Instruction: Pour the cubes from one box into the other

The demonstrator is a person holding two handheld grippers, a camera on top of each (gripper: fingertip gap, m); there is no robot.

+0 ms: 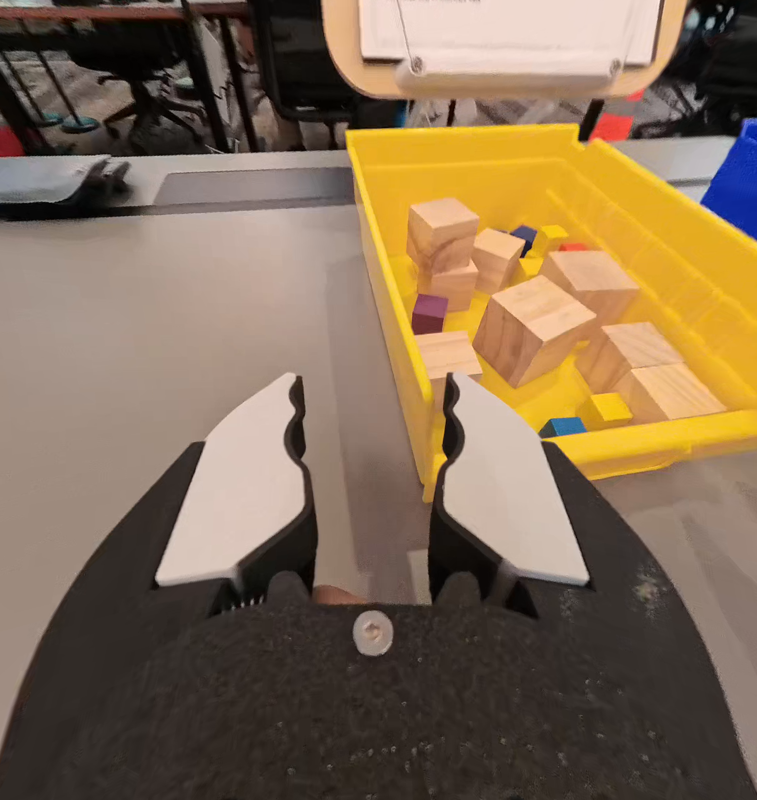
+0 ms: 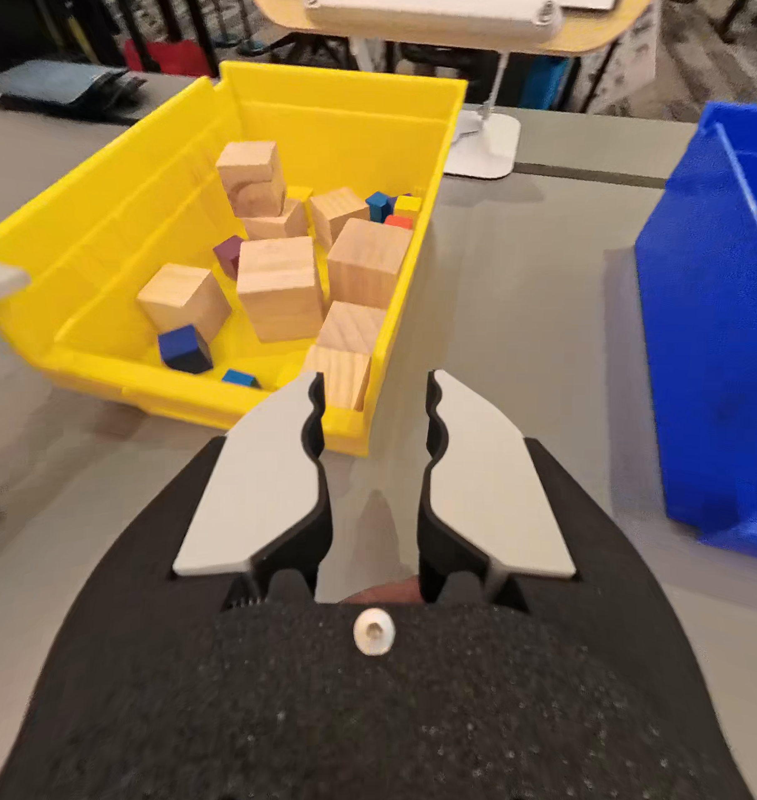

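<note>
Grey bench (image 1: 151, 346) fills most of both views, with broad bare room left of the yellow box (image 1: 394, 303) and a clear strip between that box and the blue box (image 2: 714, 346). Across the far part of the bench runs a dark seam, and a folded dark cloth (image 2: 60, 86) lies near the far left edge.

Longest of the task's things, the yellow box sits flat on the bench with its long axis running away from the claws, its low front lip nearest them and its tall back wall farthest. It holds the cubes: large plain wooden cubes (image 2: 277, 285), some stacked and tilted, and among them small painted cubes (image 2: 185, 348) in blue, purple, yellow and red. Well apart to the right stands the blue box, cut off by the picture edge in both views, so its inside and its far end cannot be made out.

Behind the boxes a white stand (image 2: 480, 147) rests on the bench, its top cut off.

Left claw (image 1: 373, 381) hovers spread at the yellow box's near left corner, pinching nothing. Right claw (image 2: 374, 376) hangs spread just beside the box's near right corner, also holding nothing. Both views are blurred at the edges.
</note>
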